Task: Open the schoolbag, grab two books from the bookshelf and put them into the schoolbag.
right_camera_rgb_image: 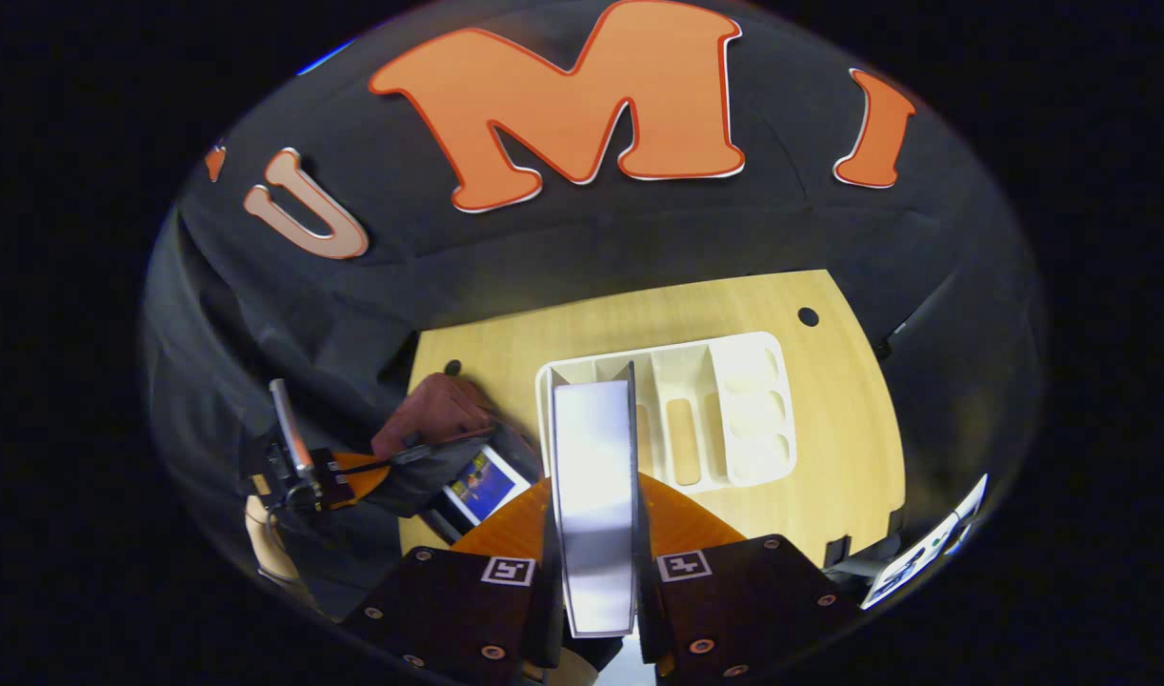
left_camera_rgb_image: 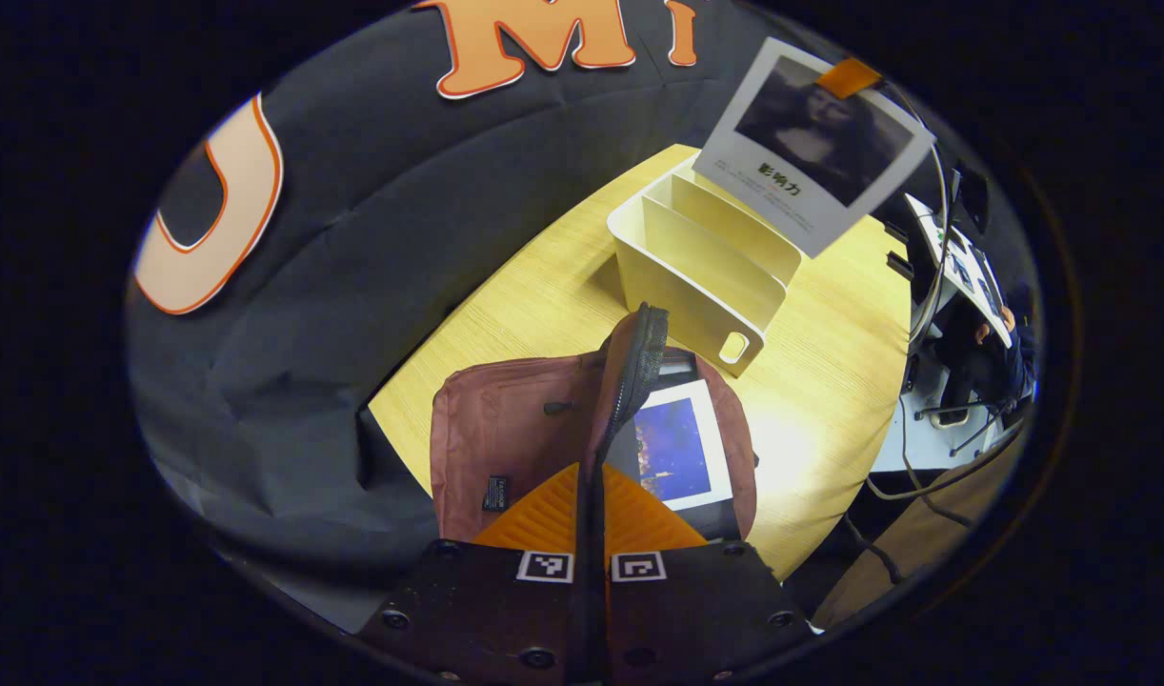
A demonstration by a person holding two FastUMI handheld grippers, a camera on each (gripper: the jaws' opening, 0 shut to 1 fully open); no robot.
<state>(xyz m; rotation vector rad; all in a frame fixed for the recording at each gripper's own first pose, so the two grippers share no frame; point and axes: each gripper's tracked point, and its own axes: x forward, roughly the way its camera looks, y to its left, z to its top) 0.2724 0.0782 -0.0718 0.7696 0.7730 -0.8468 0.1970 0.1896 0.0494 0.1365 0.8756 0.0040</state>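
The maroon schoolbag [left_camera_rgb_image: 506, 429] lies open on the wooden table [left_camera_rgb_image: 544, 286]. My left gripper [left_camera_rgb_image: 592, 572] is shut on the bag's black zip edge [left_camera_rgb_image: 630, 372] and holds the flap up. Inside the bag lies a book with a blue picture [left_camera_rgb_image: 677, 448]. A second book with a white cover and a dark portrait [left_camera_rgb_image: 811, 143] hangs in the air above the cream bookshelf [left_camera_rgb_image: 706, 267]. In the right gripper view my right gripper [right_camera_rgb_image: 593, 572] is shut on that book [right_camera_rgb_image: 592, 476], seen edge on, above the bookshelf [right_camera_rgb_image: 725, 410]. The schoolbag [right_camera_rgb_image: 439, 410] and left gripper [right_camera_rgb_image: 353, 474] are lower left.
The bookshelf's slots stand empty. A hand [right_camera_rgb_image: 263, 534] holds the left gripper at the table's left edge. The table [right_camera_rgb_image: 849, 419] has two small round holes near its back edge. Cables and a desk [left_camera_rgb_image: 953, 257] sit beyond the table's far side.
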